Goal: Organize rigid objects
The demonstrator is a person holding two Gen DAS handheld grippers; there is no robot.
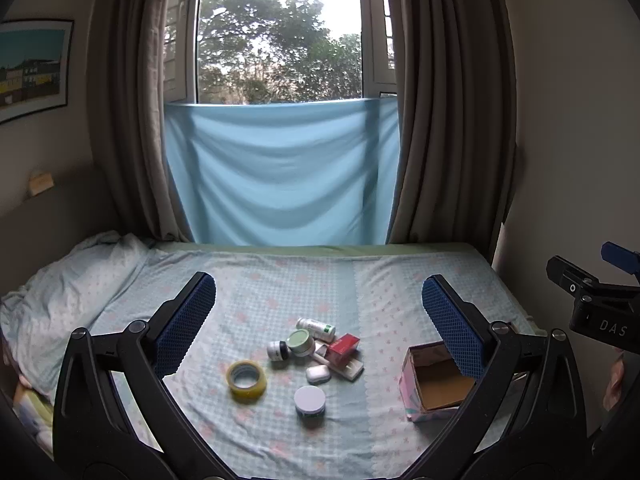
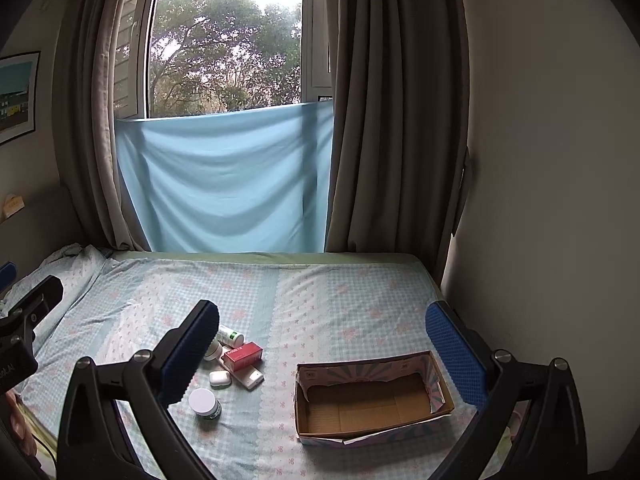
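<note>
Both wide, empty. Left hand-held gripper (image 1: 319, 308) nearer the white-lidded jar (image 1: 309, 400); open box (image 2: 370, 396) under right hand-held gripper (image 2: 322, 326).

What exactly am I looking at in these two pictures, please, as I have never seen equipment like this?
A person holds two hand-held grippers, each with a fisheye camera looking along its two blue-padded fingers. One picture comes from the left gripper, the other from the right gripper. Both are open and hold nothing. Below is a bed with small things in a cluster: a tape roll, a white-lidded jar, a green-lidded jar, a red box, a small white case and a white bottle. Beside them stands an empty cardboard box.
</note>
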